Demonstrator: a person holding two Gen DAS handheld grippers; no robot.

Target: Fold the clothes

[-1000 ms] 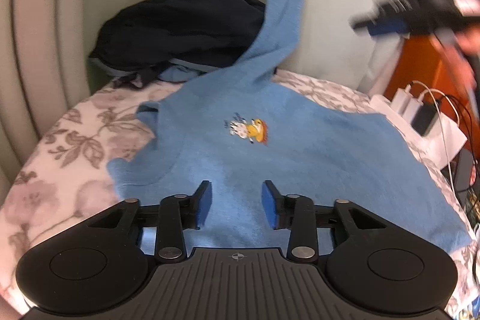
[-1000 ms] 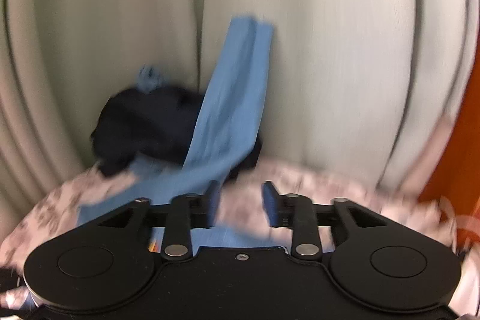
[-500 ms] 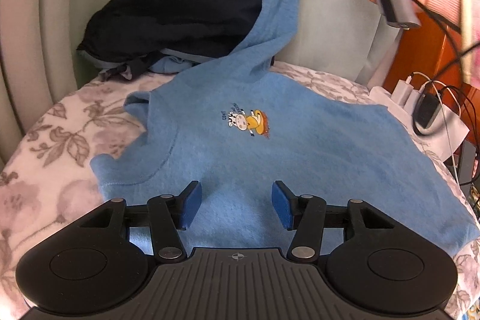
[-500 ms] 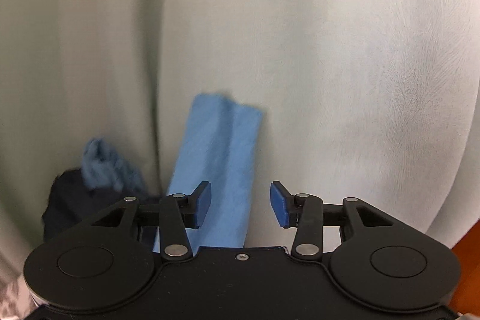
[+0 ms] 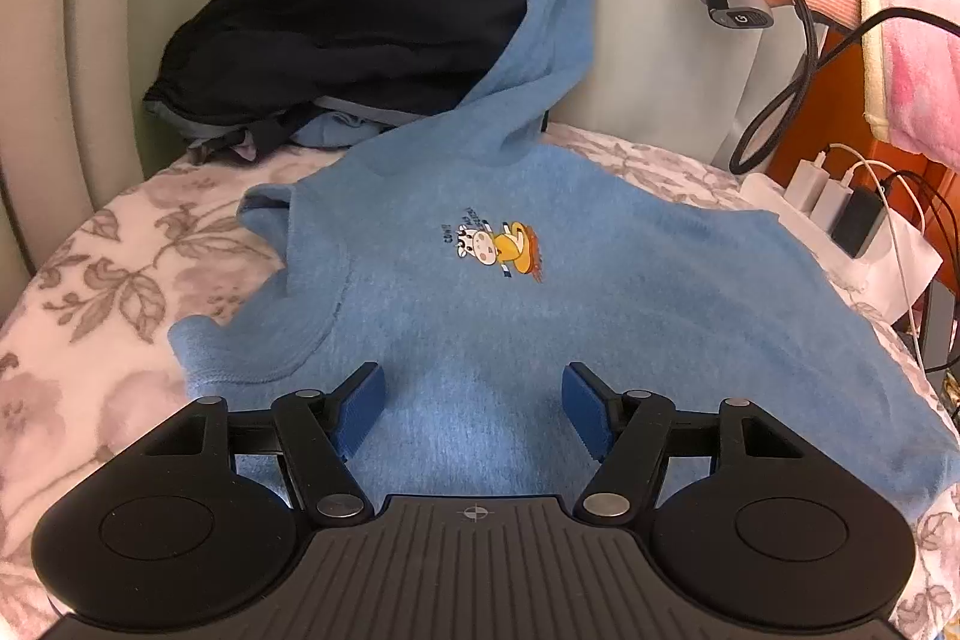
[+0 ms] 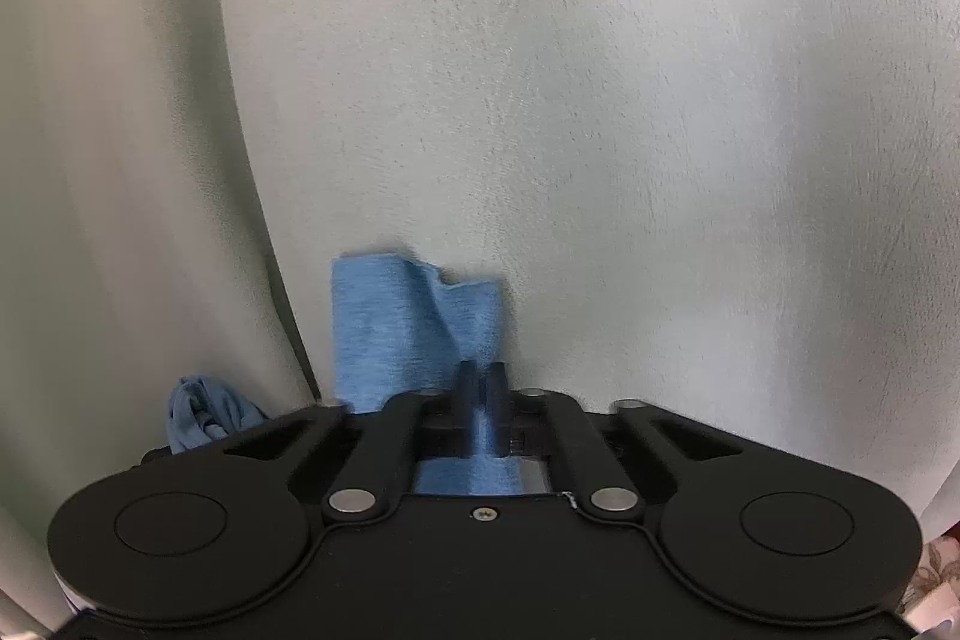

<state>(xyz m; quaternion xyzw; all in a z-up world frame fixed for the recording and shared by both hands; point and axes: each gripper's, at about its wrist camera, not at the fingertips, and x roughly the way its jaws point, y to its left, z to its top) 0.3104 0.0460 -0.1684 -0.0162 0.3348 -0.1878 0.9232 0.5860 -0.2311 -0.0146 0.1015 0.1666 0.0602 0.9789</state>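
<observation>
Blue sweatshirt lies flat, front up, on the floral blanket; one sleeve runs up the padded headboard. Right gripper is clamped on the sleeve cuff, near one edge only. Left gripper hovers over the hem; its jaws have just been opening, nothing between them. Risks: thin bite could slip when the sleeve is drawn across; pulling may drag the unpinned body or snag the dark garment beside it.

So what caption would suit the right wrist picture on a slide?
Right gripper shut on the cuff of the blue sweatshirt's sleeve, up against a pale padded headboard.
</observation>
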